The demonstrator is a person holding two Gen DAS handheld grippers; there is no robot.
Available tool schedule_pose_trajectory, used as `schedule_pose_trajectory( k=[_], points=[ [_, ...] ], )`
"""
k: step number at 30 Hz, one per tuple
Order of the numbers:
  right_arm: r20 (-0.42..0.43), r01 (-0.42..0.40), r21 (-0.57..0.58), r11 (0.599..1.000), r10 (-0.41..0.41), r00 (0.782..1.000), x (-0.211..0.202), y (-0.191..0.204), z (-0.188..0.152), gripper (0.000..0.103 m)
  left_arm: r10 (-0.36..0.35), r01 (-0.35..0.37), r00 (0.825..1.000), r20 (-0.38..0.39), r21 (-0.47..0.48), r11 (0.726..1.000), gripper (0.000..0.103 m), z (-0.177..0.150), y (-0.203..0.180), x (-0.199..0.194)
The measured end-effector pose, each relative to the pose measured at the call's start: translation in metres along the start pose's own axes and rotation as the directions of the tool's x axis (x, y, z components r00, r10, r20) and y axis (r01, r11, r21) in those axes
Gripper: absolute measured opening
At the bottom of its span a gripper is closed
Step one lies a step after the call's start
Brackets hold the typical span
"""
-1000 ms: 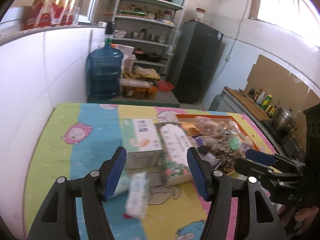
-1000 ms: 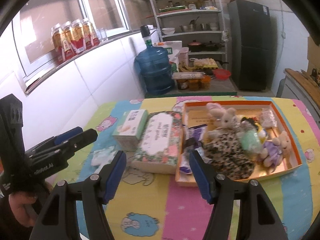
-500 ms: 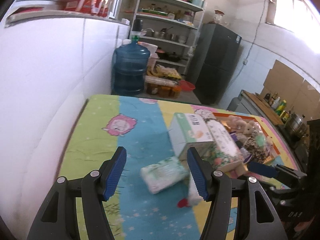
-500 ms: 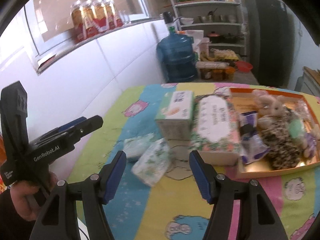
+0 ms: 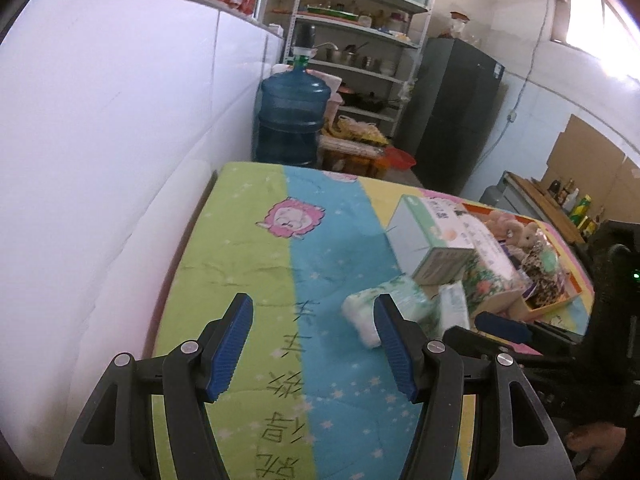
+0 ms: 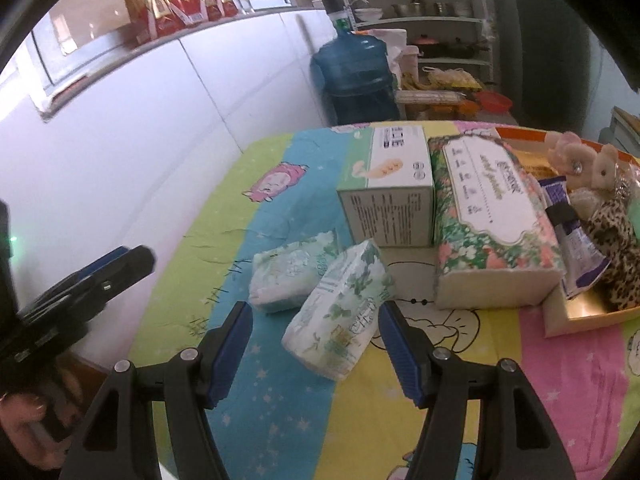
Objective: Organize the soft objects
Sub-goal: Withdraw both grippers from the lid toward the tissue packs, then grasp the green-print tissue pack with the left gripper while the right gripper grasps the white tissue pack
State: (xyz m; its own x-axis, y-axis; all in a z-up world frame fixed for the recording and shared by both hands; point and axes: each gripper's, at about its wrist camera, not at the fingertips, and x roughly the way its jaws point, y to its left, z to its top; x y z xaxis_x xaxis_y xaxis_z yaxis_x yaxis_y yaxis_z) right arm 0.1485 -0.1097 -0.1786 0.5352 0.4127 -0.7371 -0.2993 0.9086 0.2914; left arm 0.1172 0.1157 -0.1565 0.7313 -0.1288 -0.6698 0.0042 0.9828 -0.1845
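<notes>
Tissue packs: near pack (image 6: pixel 340 320) leans on far pack (image 6: pixel 294 276), left of the tissue box (image 6: pixel 390 188). Right gripper (image 6: pixel 314 344) jaws apart, straddling near pack, likely lining up a pick. Left gripper (image 5: pixel 314 346) jaws apart, empty, over the cloth (image 5: pixel 248 240).

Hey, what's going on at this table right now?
A person holds a gripper in each hand over a colourful cloth-covered table. The right gripper is open, with the nearer tissue pack between its fingers but not gripped. The left gripper is open and empty beside the other tissue pack. Two tissue boxes and an orange tray of plush toys sit behind.
</notes>
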Motion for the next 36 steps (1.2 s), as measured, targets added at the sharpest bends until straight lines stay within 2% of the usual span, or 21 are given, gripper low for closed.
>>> schedule_pose_trajectory(
  k=[6,7,8,10,13,16,20,25,30,34,36],
  points=[
    [-0.039,0.065,0.013,0.998,-0.065,0.997,0.019,-0.002,-0.007,0.065,0.009,-0.009,1.000,-0.015,0.004,1.000,0.064,-0.006,0.010,0.005],
    [-0.044,0.073,0.012,0.997,-0.073,0.996,0.021,-0.002,-0.007,0.063,0.007,-0.007,1.000,-0.016,0.005,1.000,0.064,-0.007,0.011,0.006],
    [-0.050,0.079,0.011,0.997,-0.078,0.996,0.022,-0.003,-0.008,0.059,0.002,-0.002,1.000,-0.017,0.007,1.000,0.064,-0.007,0.011,0.007],
    [-0.055,0.078,0.013,0.997,-0.077,0.995,0.022,-0.004,-0.009,0.042,-0.013,0.013,1.000,-0.016,0.019,1.000,0.064,-0.007,0.010,0.010],
    [-0.055,0.087,0.017,0.996,-0.086,0.995,0.018,-0.010,-0.010,0.030,-0.057,0.057,0.998,-0.014,0.057,0.997,0.065,-0.007,0.004,0.016],
    [-0.053,0.082,0.022,0.996,-0.081,0.995,0.011,-0.015,-0.012,0.024,-0.119,0.119,0.993,-0.009,0.121,0.986,0.066,-0.003,-0.007,0.024],
    [-0.046,0.064,0.016,0.998,-0.063,0.997,-0.002,-0.018,-0.017,0.022,-0.214,0.211,0.977,-0.012,0.238,0.948,0.075,0.003,-0.025,0.040],
    [-0.032,0.061,-0.021,0.998,-0.061,0.998,-0.018,-0.013,-0.025,0.022,-0.336,0.351,0.936,-0.102,0.320,0.880,0.078,0.006,-0.041,0.070],
    [-0.035,0.053,-0.016,0.998,-0.054,0.998,-0.025,-0.015,-0.032,0.022,-0.336,0.373,0.928,-0.161,0.417,0.829,0.078,0.002,-0.050,0.096],
    [-0.038,0.055,0.003,0.998,-0.055,0.998,-0.028,-0.020,-0.037,0.022,-0.349,0.412,0.911,-0.220,0.445,0.795,0.078,-0.002,-0.054,0.108],
    [-0.036,0.058,0.012,0.998,-0.057,0.998,-0.029,-0.021,-0.038,0.022,-0.323,0.399,0.916,-0.236,0.476,0.784,0.078,-0.006,-0.058,0.112]
  ],
)
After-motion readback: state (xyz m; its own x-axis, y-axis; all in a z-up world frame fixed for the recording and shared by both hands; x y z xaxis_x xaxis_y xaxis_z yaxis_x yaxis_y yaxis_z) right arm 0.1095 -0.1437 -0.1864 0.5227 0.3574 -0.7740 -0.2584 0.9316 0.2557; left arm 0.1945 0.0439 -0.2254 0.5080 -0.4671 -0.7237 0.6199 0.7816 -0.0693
